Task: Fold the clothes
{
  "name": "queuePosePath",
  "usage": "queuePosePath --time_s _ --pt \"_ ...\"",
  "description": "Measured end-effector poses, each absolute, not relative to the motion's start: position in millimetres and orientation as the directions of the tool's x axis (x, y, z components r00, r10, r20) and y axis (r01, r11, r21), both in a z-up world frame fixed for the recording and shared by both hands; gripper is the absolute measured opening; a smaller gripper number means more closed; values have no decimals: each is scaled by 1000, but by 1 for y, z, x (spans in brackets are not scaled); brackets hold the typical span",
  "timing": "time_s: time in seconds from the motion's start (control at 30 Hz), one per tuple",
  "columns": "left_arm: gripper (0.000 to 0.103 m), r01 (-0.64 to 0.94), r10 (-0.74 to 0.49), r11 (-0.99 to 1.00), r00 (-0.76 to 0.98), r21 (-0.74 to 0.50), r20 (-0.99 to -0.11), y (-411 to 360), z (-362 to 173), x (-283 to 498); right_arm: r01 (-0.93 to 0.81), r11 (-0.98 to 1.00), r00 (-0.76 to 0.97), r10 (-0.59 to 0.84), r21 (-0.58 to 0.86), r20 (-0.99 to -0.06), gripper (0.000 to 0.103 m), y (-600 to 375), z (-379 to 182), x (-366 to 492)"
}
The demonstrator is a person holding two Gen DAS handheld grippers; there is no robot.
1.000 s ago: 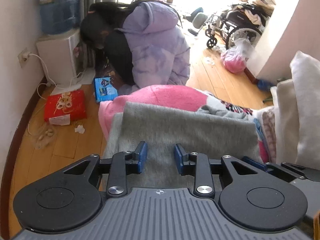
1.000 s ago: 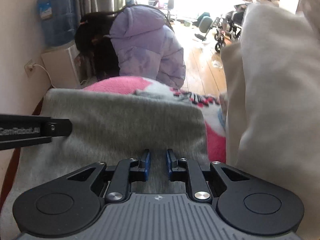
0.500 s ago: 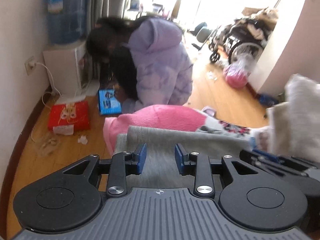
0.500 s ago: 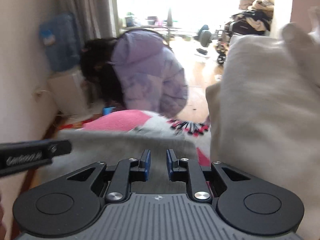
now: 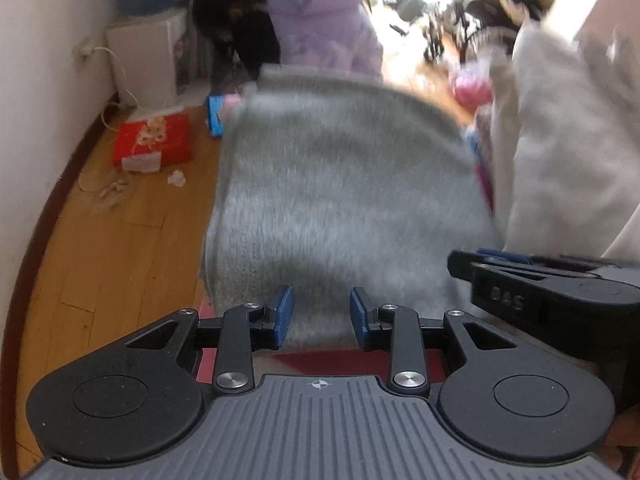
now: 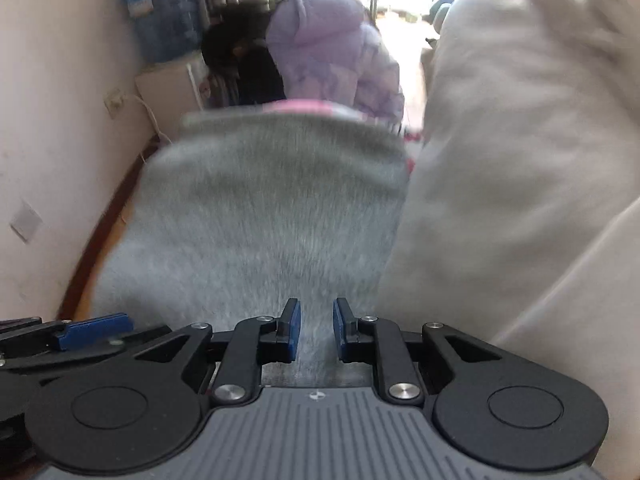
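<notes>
The grey garment (image 5: 340,200) is soft, fuzzy knit cloth, matt. Beside it the cream fabric (image 5: 560,140) looks like smooth, thick cotton – also matt. The floor (image 5: 120,240) is wood planks with a slight sheen. Each claw – left claw (image 5: 320,316), right claw (image 6: 316,330) – has matt black plastic arms, blue rubbery pads (image 6: 293,330) and shiny metal rivets.

From my left wrist view, the grey knitted garment (image 5: 340,200) lies spread straight ahead of my left gripper (image 5: 320,314), with my right gripper (image 5: 560,284) just to its right. A pile of cream fabric (image 5: 560,140) rises along the garment's right edge. Left of it, on the wooden floor (image 5: 100,240), sits a red printed packet (image 5: 152,142). Beyond the garment's far edge crouches a person in a lilac padded jacket (image 5: 320,20), a white water dispenser cabinet (image 5: 144,60) to their left against the wall.
</notes>
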State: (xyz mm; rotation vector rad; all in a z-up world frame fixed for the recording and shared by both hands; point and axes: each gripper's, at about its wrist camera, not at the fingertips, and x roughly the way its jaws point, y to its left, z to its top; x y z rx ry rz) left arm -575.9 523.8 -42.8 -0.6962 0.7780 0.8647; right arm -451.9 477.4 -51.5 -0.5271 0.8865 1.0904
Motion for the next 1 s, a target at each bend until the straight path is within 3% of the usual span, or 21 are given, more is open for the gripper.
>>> queuePosePath --time_s 0.1,0.23,0.27,0.67,0.87,1.0 --pt "51 -876 464 435 417 -210 -781 515 -10 -588 -911 403 170 557 85 -813 29 454 -28 -454" --pt "98 -919 590 364 351 -148 -727 494 32 -602 -907 404 143 556 116 -819 31 428 -15 -471" --pt "101 -926 611 352 336 -134 -717 489 40 -605 -909 400 142 557 115 -818 31 423 -13 -476" --pt "103 -950 680 307 265 -63 -684 441 92 -626 -915 387 138 563 113 -815 41 383 17 -512" --pt "103 -946 664 318 176 62 -727 435 94 -618 -918 382 125 529 104 -840 46 378 20 -525" --pt "103 -937 619 342 165 75 -768 432 88 -614 -919 385 140 522 86 -841 53 377 22 -529"
